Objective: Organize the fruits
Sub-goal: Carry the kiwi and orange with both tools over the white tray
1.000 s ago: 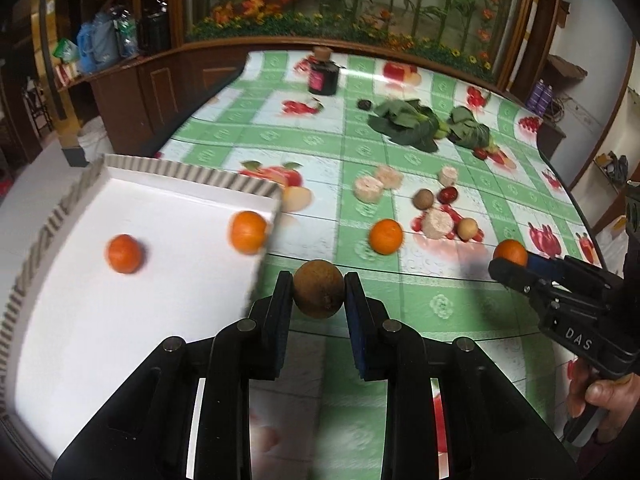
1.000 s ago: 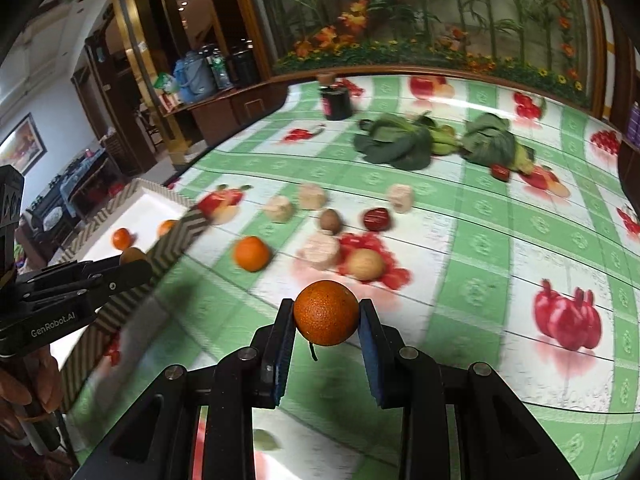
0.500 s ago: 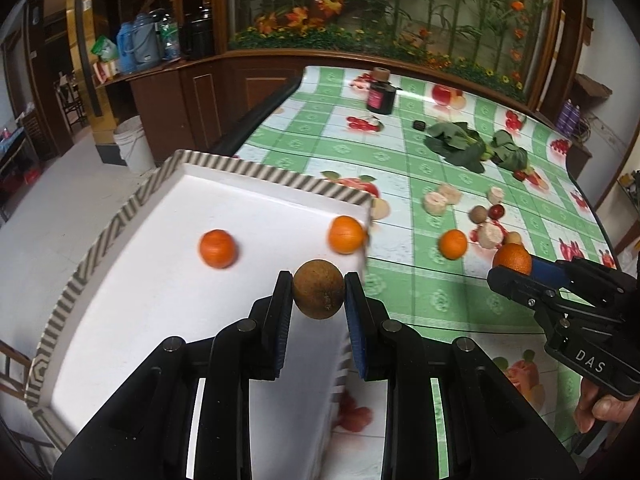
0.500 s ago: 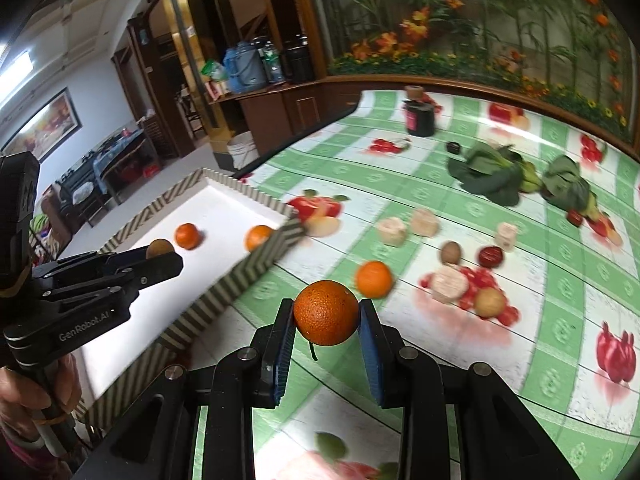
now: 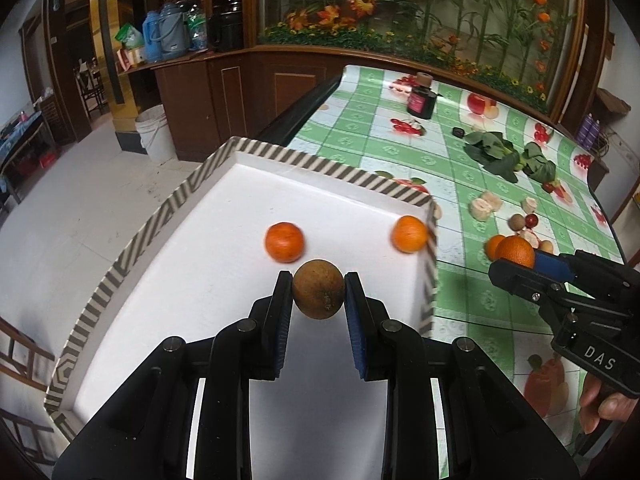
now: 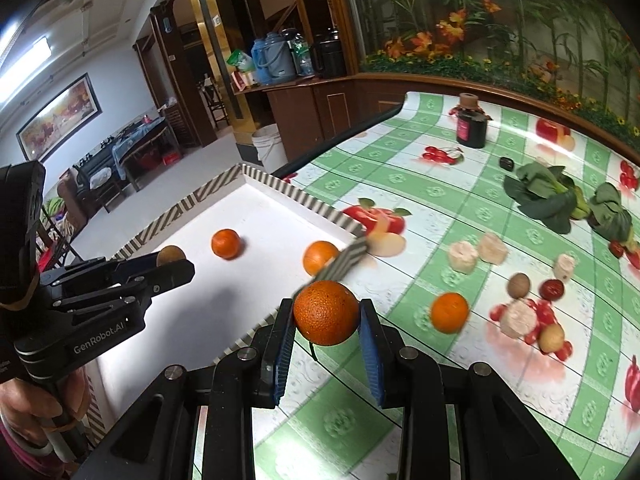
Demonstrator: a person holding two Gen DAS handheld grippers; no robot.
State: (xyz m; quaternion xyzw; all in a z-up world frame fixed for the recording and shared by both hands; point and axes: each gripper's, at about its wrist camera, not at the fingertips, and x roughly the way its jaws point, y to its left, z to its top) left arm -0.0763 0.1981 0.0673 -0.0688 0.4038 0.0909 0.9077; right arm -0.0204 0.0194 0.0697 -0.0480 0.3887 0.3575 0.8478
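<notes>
My left gripper (image 5: 318, 292) is shut on a round brown fruit (image 5: 318, 289) and hangs over the white tray (image 5: 224, 280) with the striped rim. Two oranges lie in that tray, one in the middle (image 5: 284, 241) and one by the right wall (image 5: 409, 233). My right gripper (image 6: 326, 316) is shut on an orange (image 6: 326, 312) above the green checked tablecloth, just right of the tray's corner. In the left wrist view the right gripper (image 5: 516, 258) with its orange shows at the right. The left gripper (image 6: 172, 258) shows at the left of the right wrist view.
On the tablecloth lie a loose orange (image 6: 449, 312), pale fruit chunks (image 6: 463, 257), a brown fruit (image 6: 519, 285), a dark red fruit (image 6: 552, 289) and leafy greens (image 6: 548, 196). A dark jar (image 6: 471, 126) stands at the far end. The tray overhangs the table's left edge above the floor.
Both grippers have moved left with their fruits. The left one has gone from above the tablecloth to over the tray; the right one has come up to the tray's corner.
</notes>
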